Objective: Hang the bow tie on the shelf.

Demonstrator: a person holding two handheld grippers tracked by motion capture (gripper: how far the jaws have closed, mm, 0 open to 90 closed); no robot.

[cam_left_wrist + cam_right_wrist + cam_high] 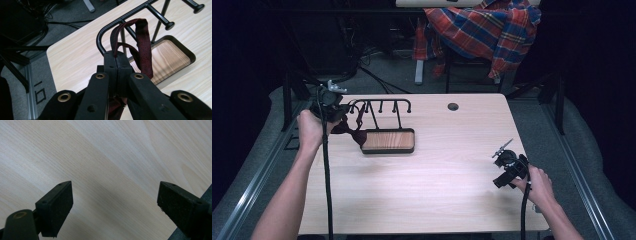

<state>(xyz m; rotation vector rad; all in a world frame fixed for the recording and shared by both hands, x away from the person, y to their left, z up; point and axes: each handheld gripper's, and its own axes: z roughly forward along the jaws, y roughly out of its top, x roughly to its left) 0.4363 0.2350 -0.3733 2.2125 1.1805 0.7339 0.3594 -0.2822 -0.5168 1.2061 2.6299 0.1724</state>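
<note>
A dark red bow tie [353, 134] with a thin strap [143, 42] hangs at the left end of a black peg rack [382, 103] that stands on a wooden base [388, 141]. In the left gripper view the strap loops up beside the rack's curved end bar [103, 32]. My left gripper [343, 116] is shut on that strap, its jaws pressed together [116, 57]; whether the loop rests on a peg is unclear. My right gripper [503, 176] sits low over the table's right side, jaws wide open [115, 195] with bare wood between them.
The light wooden table [437, 190] has a round cable hole [453, 106] at its back edge. Behind the table a plaid cloth [484, 27] is draped over a chair. Cables lie on the grey floor at the back left [62, 22].
</note>
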